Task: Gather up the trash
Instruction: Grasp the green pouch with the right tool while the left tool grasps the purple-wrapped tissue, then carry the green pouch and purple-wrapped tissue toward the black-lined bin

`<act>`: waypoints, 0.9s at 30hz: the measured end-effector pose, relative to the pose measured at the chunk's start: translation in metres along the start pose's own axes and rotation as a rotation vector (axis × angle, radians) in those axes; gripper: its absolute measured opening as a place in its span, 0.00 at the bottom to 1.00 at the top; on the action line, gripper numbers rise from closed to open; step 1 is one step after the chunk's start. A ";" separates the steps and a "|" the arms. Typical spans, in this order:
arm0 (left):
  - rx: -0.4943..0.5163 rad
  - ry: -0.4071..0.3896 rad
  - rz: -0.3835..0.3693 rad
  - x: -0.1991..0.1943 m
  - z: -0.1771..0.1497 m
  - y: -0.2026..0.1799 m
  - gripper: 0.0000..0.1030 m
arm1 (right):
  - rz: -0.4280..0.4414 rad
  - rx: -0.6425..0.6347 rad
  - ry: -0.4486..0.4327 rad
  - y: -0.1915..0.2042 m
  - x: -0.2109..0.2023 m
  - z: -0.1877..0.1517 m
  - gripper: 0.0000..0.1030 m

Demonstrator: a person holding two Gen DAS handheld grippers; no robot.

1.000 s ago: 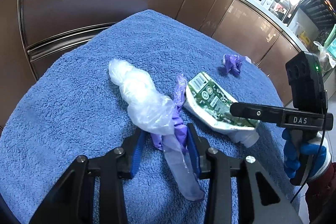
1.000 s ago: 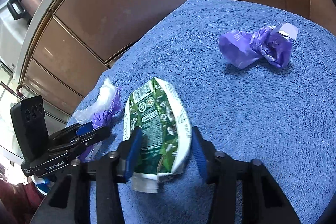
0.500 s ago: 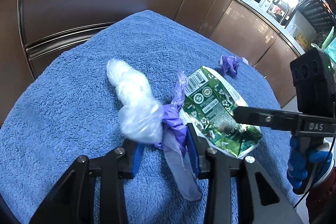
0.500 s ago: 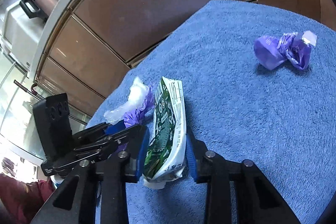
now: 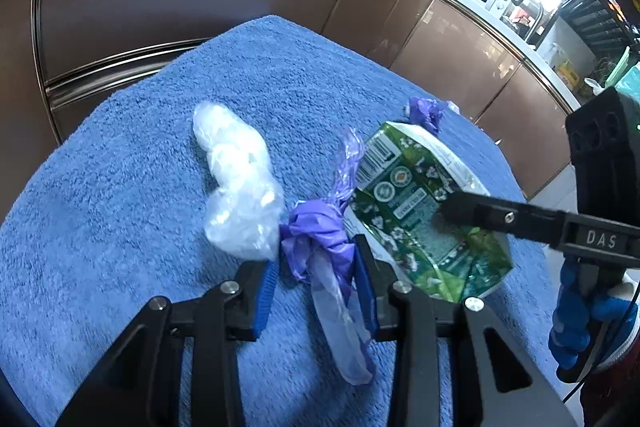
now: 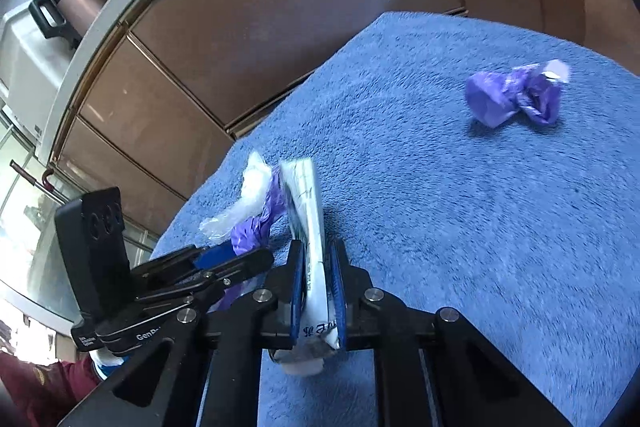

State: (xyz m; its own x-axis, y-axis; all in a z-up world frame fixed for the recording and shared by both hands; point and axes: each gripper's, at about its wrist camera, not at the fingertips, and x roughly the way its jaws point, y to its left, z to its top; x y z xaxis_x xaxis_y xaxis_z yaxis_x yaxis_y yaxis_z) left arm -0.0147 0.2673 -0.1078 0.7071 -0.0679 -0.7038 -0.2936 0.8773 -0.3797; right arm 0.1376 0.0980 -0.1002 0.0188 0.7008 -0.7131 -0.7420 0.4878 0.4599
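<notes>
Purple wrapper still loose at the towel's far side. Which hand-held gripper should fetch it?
Neither is free. Left hand-held gripper straddles the plastic bag bundle; right clamps the green pouch, but sits nearer the purple wrapper.

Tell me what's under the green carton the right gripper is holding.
The green carton, pinched in the right gripper, hangs tilted over the blue towel. Only towel shows around it; the patch directly beneath is hidden.

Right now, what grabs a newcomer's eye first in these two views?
The green carton, squashed flat and pinched between the right gripper fingers, tilted up off the blue towel. Beside it, the left gripper straddles a knotted purple-and-clear plastic bag. Farther back on the towel, a crumpled purple wrapper lies alone.
</notes>
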 end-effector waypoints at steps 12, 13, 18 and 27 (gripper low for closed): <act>0.039 0.041 -0.065 -0.016 -0.024 -0.032 0.32 | -0.094 0.049 -0.100 -0.001 -0.058 -0.030 0.12; 0.046 0.042 -0.069 -0.017 -0.025 -0.034 0.32 | -0.097 0.063 -0.120 -0.003 -0.066 -0.033 0.12; 0.114 0.044 -0.099 -0.024 -0.028 -0.063 0.31 | -0.099 0.128 -0.215 -0.014 -0.101 -0.048 0.12; 0.256 0.018 -0.121 -0.033 -0.020 -0.121 0.31 | -0.130 0.206 -0.353 -0.036 -0.164 -0.076 0.12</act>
State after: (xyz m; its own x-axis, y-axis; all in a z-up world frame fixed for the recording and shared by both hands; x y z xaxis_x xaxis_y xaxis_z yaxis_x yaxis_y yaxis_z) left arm -0.0156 0.1544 -0.0507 0.7152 -0.1859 -0.6737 -0.0337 0.9537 -0.2989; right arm 0.1101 -0.0736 -0.0401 0.3576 0.7444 -0.5639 -0.5694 0.6524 0.5001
